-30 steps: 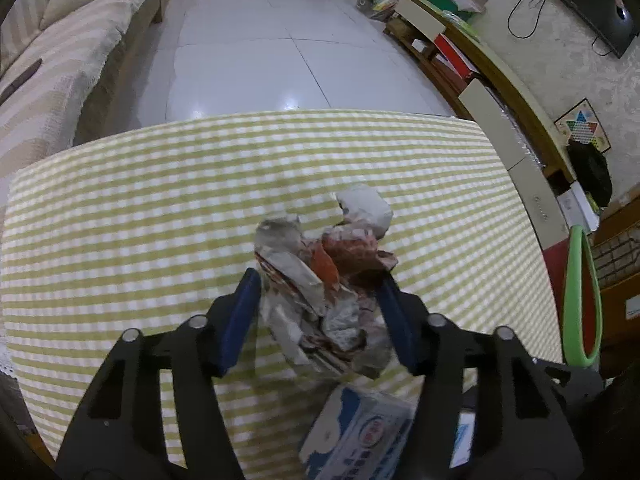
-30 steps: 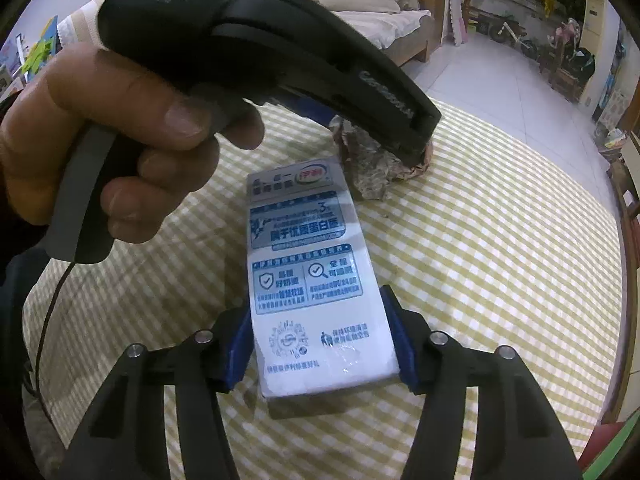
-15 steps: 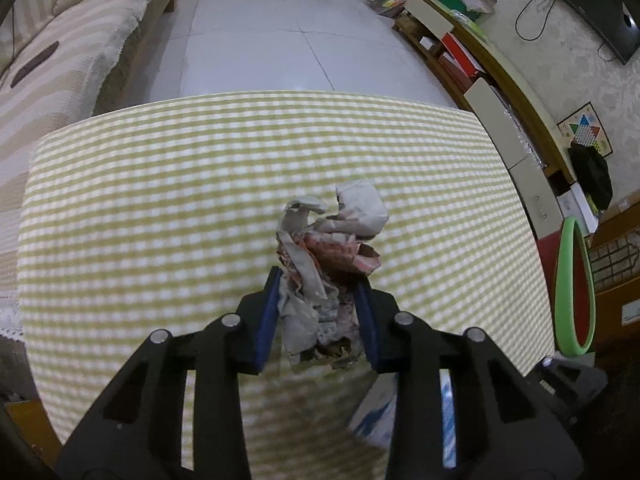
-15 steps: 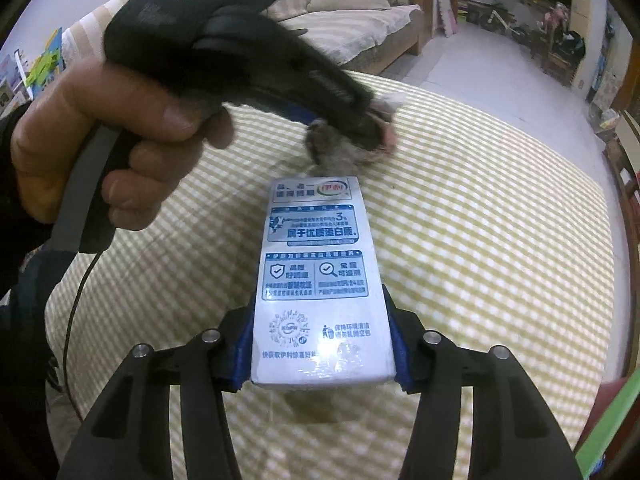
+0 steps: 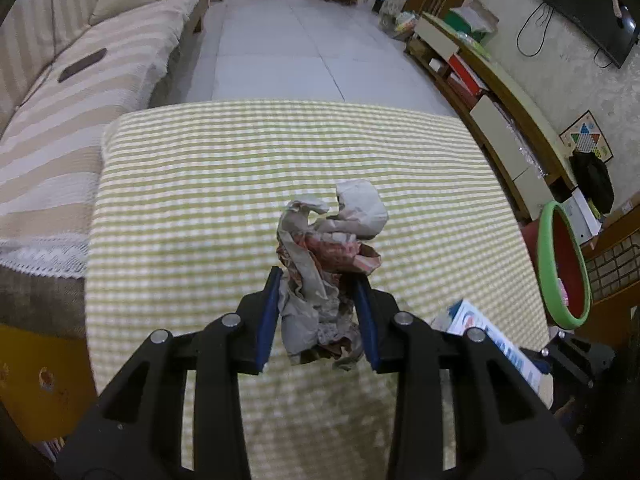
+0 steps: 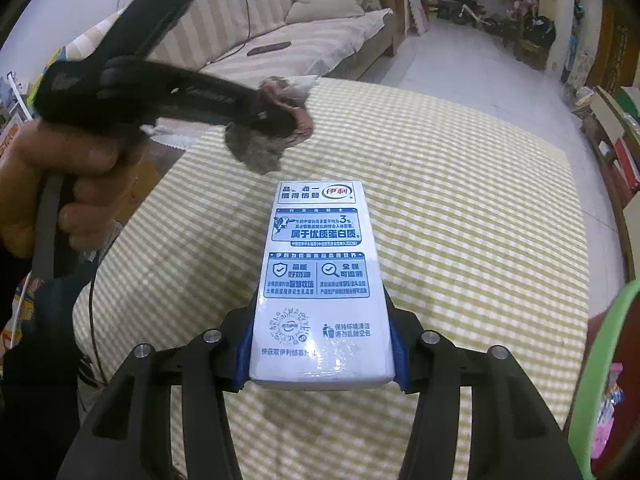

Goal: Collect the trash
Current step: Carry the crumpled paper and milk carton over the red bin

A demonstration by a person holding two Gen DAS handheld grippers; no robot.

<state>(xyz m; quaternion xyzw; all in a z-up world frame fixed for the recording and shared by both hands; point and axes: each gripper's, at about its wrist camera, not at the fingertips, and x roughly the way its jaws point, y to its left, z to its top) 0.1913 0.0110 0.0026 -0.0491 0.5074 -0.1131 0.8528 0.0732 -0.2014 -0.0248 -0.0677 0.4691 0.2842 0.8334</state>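
My left gripper (image 5: 318,314) is shut on a crumpled paper wrapper (image 5: 328,264), grey-white with red print, and holds it above the green-checked table (image 5: 200,200). The wrapper also shows in the right wrist view (image 6: 276,128), in the left gripper's tip and off the table. My right gripper (image 6: 322,340) is shut on a white and blue milk carton (image 6: 320,272), held lying flat above the table (image 6: 460,220). The carton's end shows in the left wrist view (image 5: 492,344) at the lower right.
A red bin with a green rim (image 5: 560,268) stands off the table's right side; its rim shows in the right wrist view (image 6: 600,360). A striped sofa (image 5: 80,80) lies to the left. A low TV cabinet (image 5: 500,100) runs along the right wall.
My left gripper closed on the wrapper and lifted it off the table. My right gripper rose with the carton, and both pulled back from the table.
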